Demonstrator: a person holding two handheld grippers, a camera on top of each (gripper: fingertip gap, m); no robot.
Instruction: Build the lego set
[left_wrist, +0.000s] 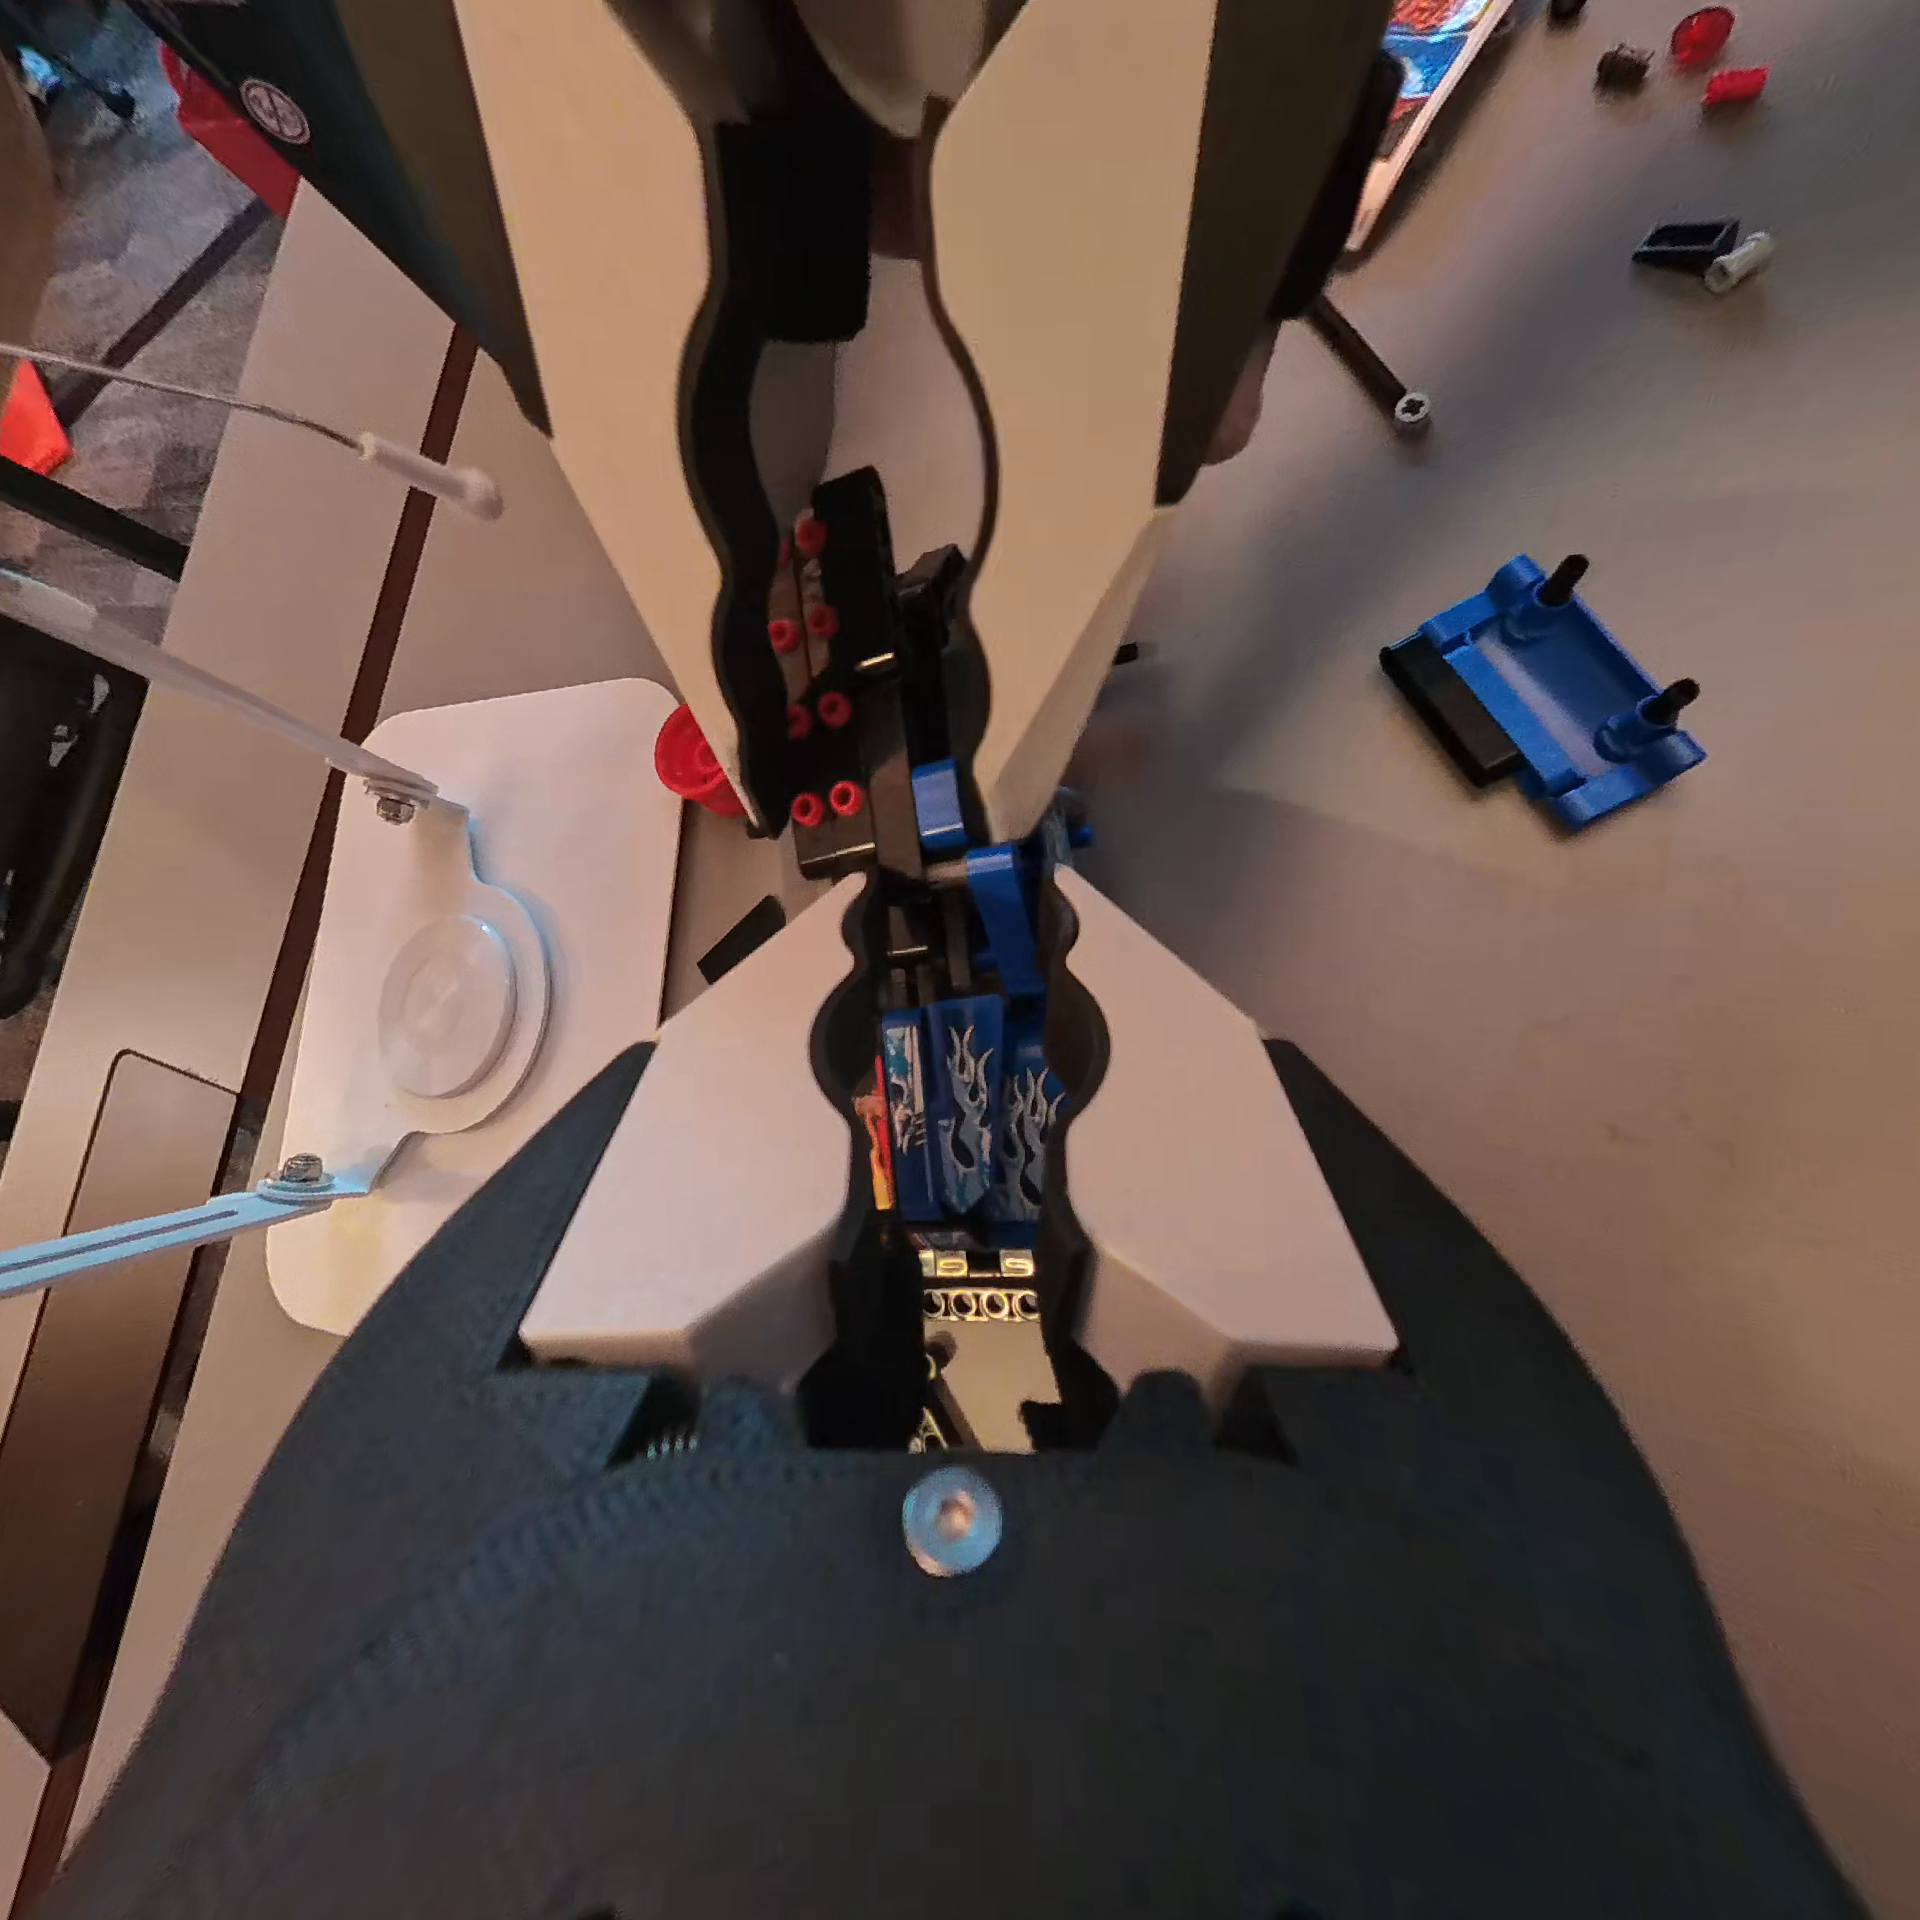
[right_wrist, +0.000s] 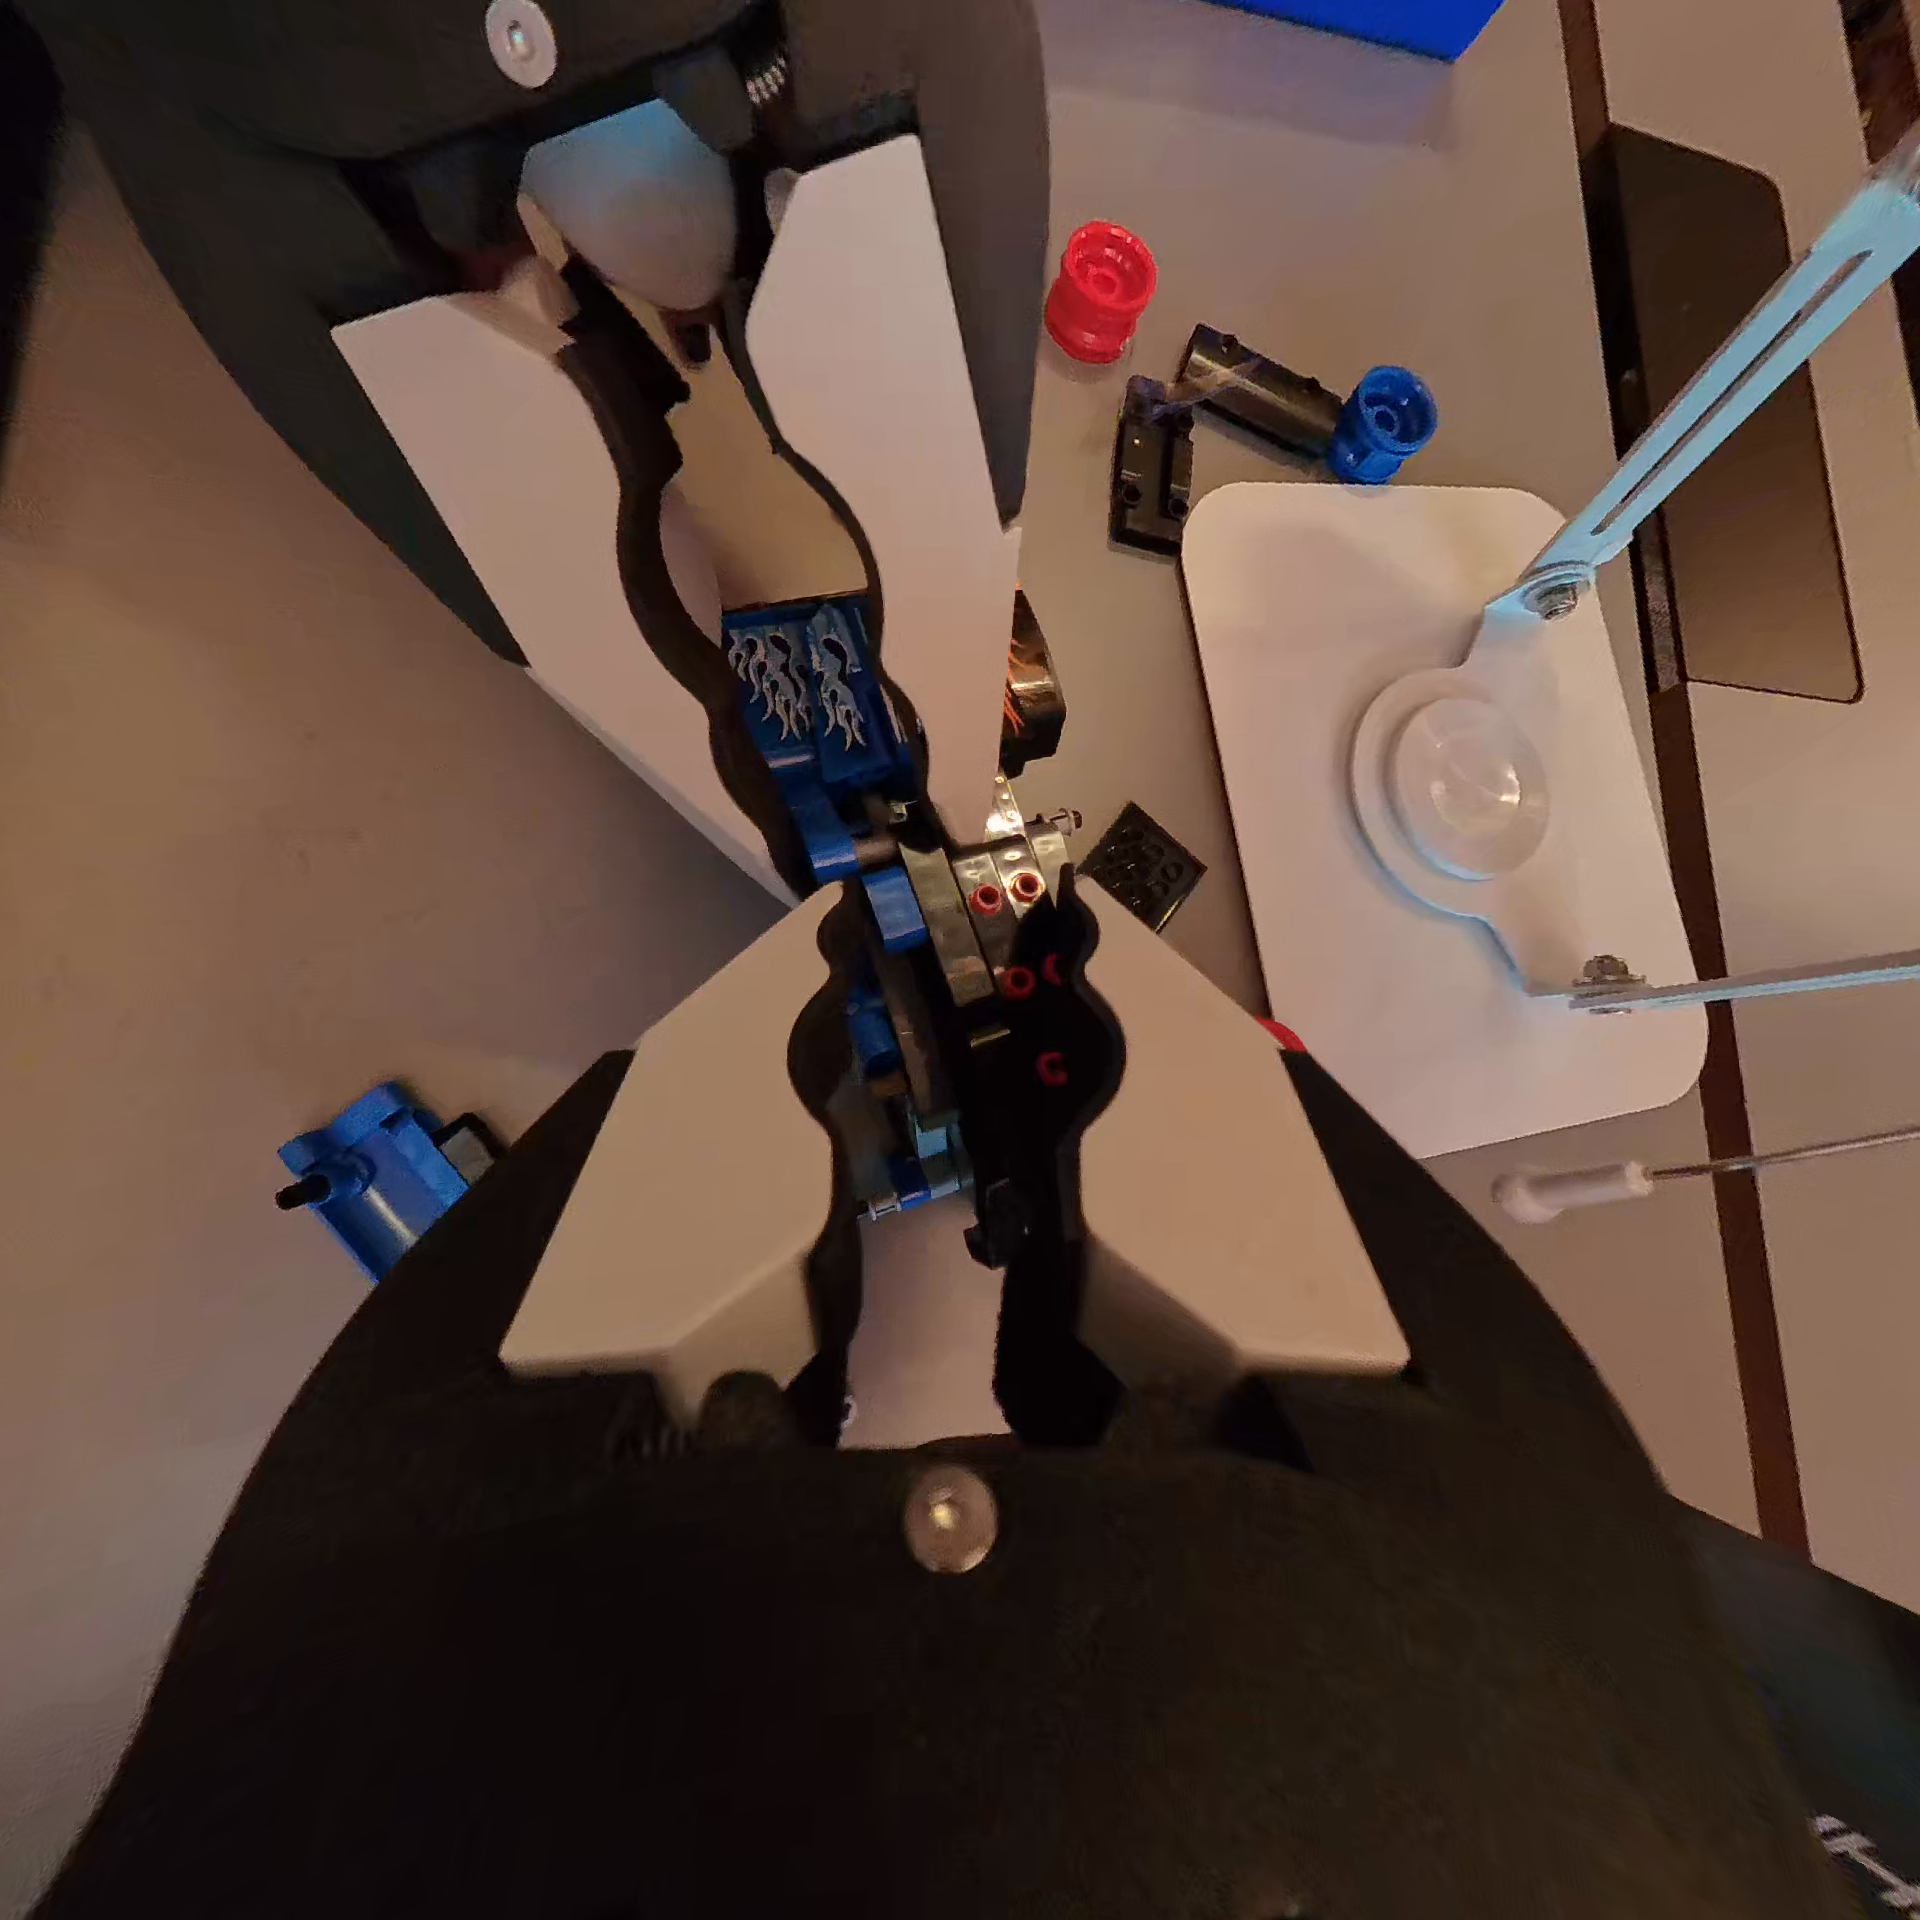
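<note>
A part-built lego model hangs between my two grippers above the table. Its blue end with flame-pattern panels (left_wrist: 966, 1122) sits between the pads of my left gripper (left_wrist: 956, 904), which is shut on it. Its black end with red pins (right_wrist: 1013, 977) sits in my right gripper (right_wrist: 956, 914), which is shut on it. The two grippers face each other tip to tip. In the left wrist view the right gripper comes in from the top, holding the black end (left_wrist: 831, 675). In the right wrist view the left gripper comes in from the top, on the blue end (right_wrist: 800, 686).
A blue panel sub-assembly with black pins (left_wrist: 1538, 691) lies on the table and also shows in the right wrist view (right_wrist: 374, 1174). A red wheel hub (right_wrist: 1099, 291), a blue hub (right_wrist: 1382, 421), black pieces (right_wrist: 1247, 400) and a black plate (right_wrist: 1143, 857) lie near a white stand base (right_wrist: 1434, 810). Left and right tips are no more than a few centimetres apart. From either gripper's tips it is about 10 centimetres to the black plate (right_wrist: 1143, 857).
</note>
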